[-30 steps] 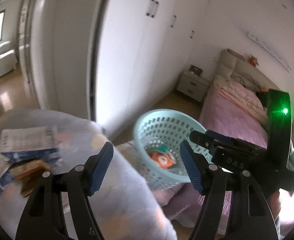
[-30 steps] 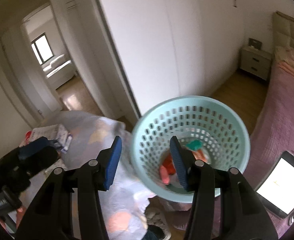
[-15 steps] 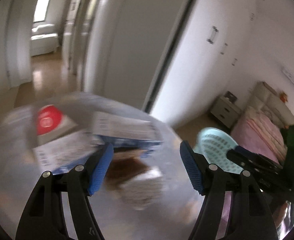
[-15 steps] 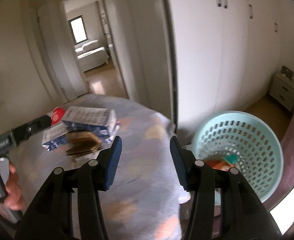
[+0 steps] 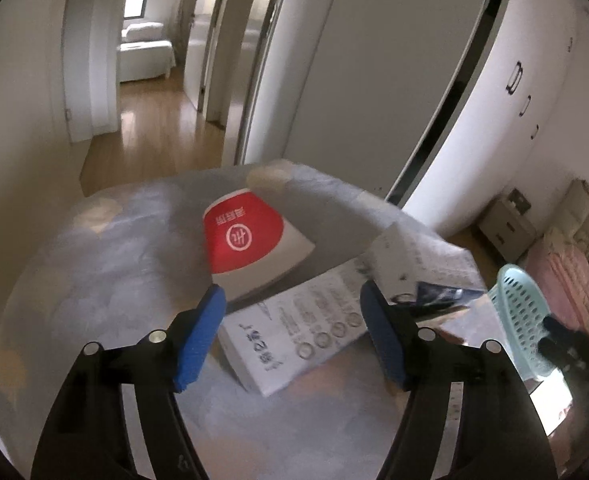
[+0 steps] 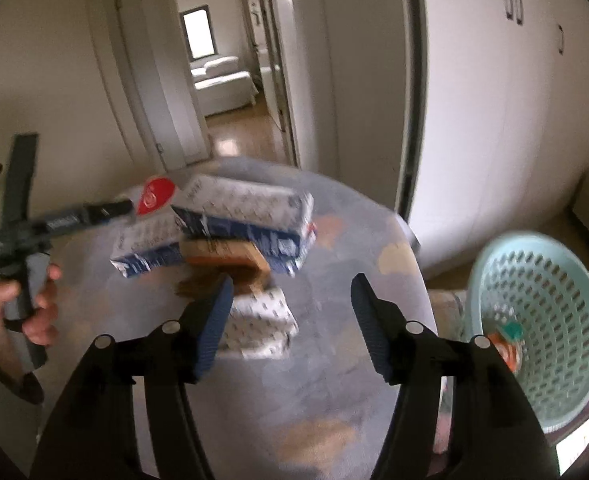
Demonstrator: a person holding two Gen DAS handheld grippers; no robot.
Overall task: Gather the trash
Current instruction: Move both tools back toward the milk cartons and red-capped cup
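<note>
A white wardrobe [image 5: 534,92] with dark handles lines the right wall. Beyond the open doorway [image 6: 230,80], a white sofa [image 6: 222,86] sits under a window [image 6: 198,34]. A bedside cabinet [image 5: 506,220] stands near a pink-covered bed [image 5: 570,276].

boxes [image 6: 246,216] piled on table [image 6: 334,420] | basket [image 6: 534,320] right of table, trash [image 6: 506,344] in it

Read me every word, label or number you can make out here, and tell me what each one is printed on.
Nothing reads cleanly.
Red-and-white pack: white characters and a ringed logo, upside down, blurred.
White box: upside-down print and a row of round icons, too blurred.
Blue-and-white box: rows of print, too blurred.
Left gripper: white lettering on its body, too small.
</note>
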